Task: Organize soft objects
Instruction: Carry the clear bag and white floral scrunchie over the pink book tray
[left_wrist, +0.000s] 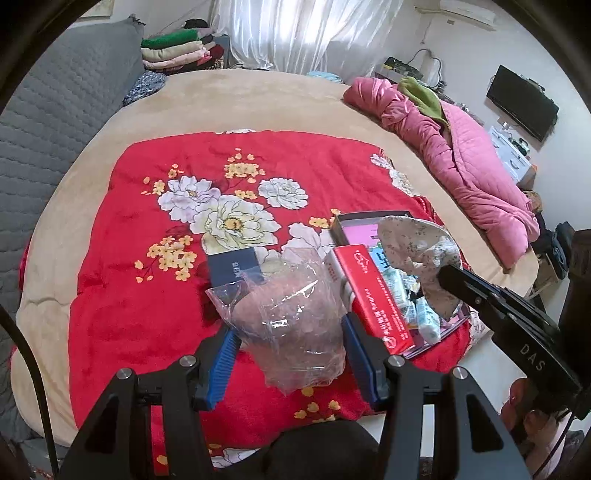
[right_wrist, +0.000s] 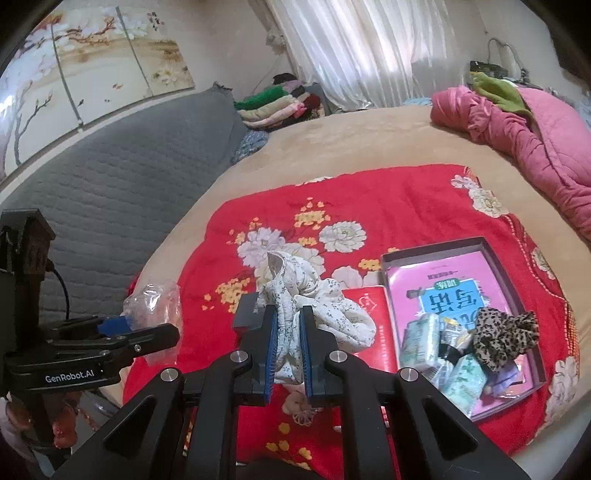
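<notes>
My left gripper (left_wrist: 290, 334) is shut on a clear plastic bag (left_wrist: 291, 325) with a pinkish soft item inside, held above the red floral blanket (left_wrist: 147, 295). The bag also shows in the right wrist view (right_wrist: 155, 302). My right gripper (right_wrist: 288, 325) is shut on a white floral cloth (right_wrist: 317, 302), lifted over the blanket; it also shows in the left wrist view (left_wrist: 417, 251). A dark shallow box (right_wrist: 513, 258) to the right holds a pink booklet, tissue packs (right_wrist: 421, 336) and a leopard-print scrunchie (right_wrist: 502, 336).
A red box (left_wrist: 373, 291) lies beside the dark box; a navy box (left_wrist: 232, 267) lies behind the bag. A pink quilt (left_wrist: 461, 158) is heaped at the bed's right. A grey headboard (left_wrist: 55, 129) and folded clothes (left_wrist: 177, 51) are at the left and back.
</notes>
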